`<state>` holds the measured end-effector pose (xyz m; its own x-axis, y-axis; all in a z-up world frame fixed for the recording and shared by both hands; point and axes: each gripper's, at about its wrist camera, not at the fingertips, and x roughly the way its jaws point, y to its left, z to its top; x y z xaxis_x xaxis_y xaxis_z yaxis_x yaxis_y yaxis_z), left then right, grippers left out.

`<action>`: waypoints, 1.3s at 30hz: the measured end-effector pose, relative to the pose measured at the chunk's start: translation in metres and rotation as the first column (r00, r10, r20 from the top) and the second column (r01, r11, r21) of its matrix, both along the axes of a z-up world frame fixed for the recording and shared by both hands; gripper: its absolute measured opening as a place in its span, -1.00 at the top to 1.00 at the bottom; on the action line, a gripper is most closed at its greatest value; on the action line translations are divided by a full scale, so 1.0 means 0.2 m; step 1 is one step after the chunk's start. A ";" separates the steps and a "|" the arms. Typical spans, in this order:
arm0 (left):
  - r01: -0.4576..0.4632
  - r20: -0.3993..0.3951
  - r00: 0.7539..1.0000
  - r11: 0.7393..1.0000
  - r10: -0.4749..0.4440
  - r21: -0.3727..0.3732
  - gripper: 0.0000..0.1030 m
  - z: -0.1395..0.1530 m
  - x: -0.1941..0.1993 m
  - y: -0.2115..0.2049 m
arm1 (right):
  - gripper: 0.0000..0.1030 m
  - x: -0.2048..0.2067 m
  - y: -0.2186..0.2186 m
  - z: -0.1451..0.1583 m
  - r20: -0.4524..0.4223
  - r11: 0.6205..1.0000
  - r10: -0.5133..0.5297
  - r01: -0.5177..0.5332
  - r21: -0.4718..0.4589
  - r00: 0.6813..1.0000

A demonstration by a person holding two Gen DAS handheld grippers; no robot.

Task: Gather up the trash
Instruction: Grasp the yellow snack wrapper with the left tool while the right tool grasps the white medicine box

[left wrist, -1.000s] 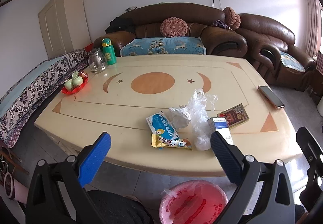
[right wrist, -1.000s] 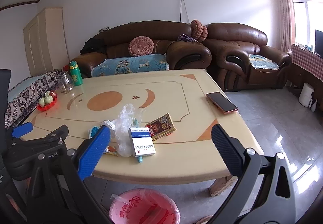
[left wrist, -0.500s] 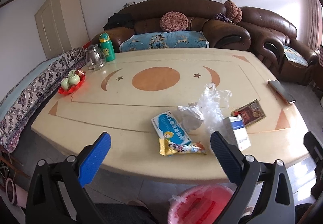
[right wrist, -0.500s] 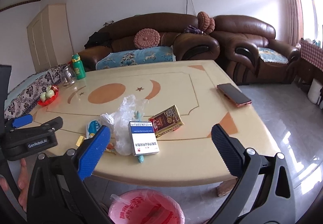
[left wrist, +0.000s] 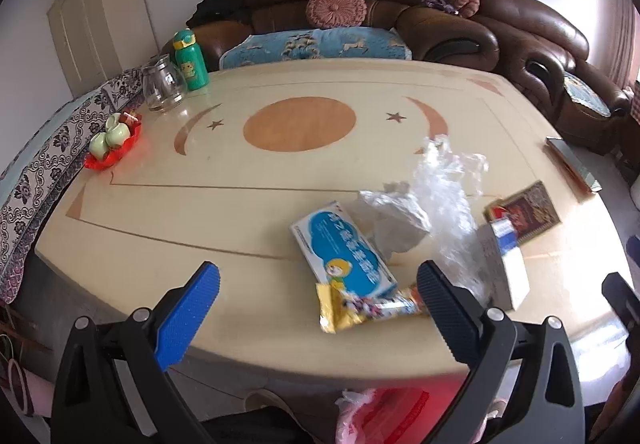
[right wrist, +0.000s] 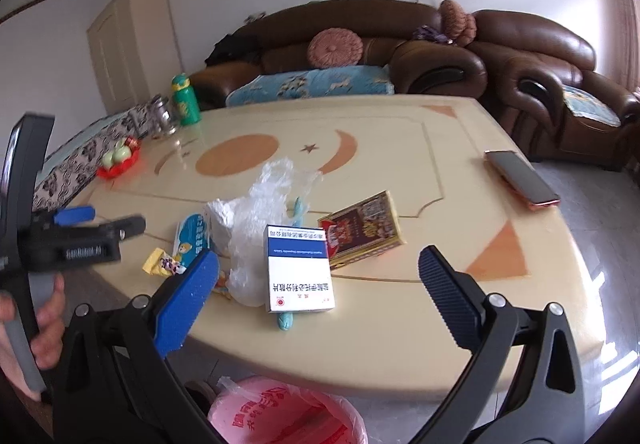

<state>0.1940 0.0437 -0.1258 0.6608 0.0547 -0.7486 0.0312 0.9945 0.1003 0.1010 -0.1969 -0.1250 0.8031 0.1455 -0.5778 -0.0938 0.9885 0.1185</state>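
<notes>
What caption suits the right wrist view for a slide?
Open right gripper above a blue-and-white box, clear bag and wrappers on the table.

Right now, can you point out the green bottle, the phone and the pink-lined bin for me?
green bottle (left wrist: 191,62), left wrist view, on its body.
phone (right wrist: 521,177), right wrist view, on its dark screen.
pink-lined bin (right wrist: 280,414), right wrist view, on the pink bag liner.

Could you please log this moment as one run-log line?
phase: approach | left claw: open, empty | right claw: open, empty | trash: wrapper, bag, boxes on table | bin: below edge
</notes>
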 end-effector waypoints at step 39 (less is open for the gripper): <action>-0.343 -0.242 0.935 0.831 0.259 -0.437 -0.76 -0.37 0.12 0.00 | -0.90 0.29 0.08 -0.39 -0.075 0.990 0.132 -0.135 -0.036 0.988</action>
